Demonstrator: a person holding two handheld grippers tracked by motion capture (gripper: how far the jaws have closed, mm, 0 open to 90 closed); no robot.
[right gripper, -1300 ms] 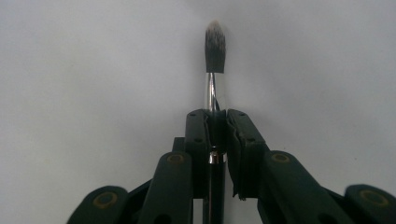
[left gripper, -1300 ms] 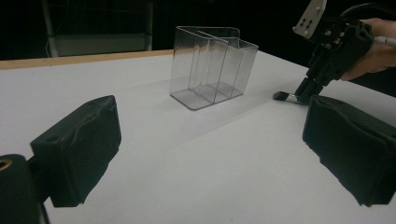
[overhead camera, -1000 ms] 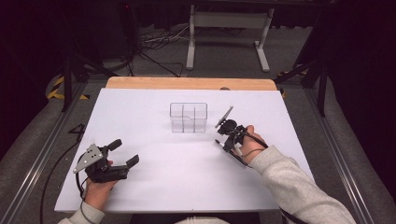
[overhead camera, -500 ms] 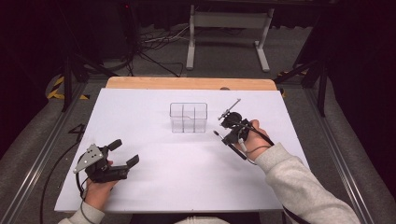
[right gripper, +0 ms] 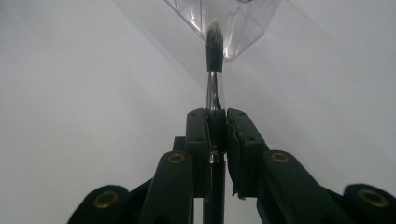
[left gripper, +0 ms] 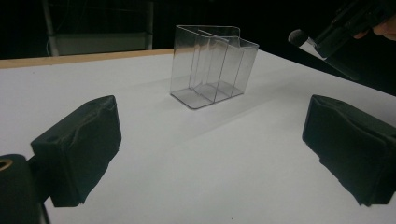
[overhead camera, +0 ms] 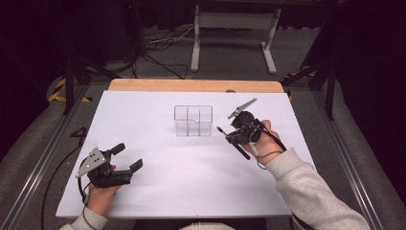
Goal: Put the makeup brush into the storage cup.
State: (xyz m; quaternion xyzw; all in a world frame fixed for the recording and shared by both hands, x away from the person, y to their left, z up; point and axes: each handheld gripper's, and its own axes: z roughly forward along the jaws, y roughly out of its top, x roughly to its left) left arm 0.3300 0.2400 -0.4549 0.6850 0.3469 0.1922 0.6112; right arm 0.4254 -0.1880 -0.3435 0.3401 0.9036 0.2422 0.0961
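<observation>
A clear plastic organizer point(overhead camera: 193, 120) with several compartments stands upright at the middle of the white table top point(overhead camera: 158, 187). My right gripper point(overhead camera: 231, 136) hangs just right of it, above the table, shut on a thin black makeup brush point(overhead camera: 221, 130). In the right gripper view the brush point(right gripper: 214, 46) sticks out past the closed gripper point(right gripper: 216, 116), its bristle tip toward the organizer point(right gripper: 233, 18). My left gripper point(overhead camera: 127, 156) rests open and empty at the near left. Its own view shows both pads point(left gripper: 79, 144) wide apart, the organizer point(left gripper: 212, 65) ahead and the brush point(left gripper: 299, 37) at upper right.
The white sheet covers a wooden table whose far edge point(overhead camera: 191, 85) shows bare. Metal rails point(overhead camera: 43, 153) run along both sides. A grey stand point(overhead camera: 232, 28) and cables lie on the floor beyond the table.
My right gripper has risen and shifted slightly away from me with the brush still in its jaws. The left gripper has stayed in place.
</observation>
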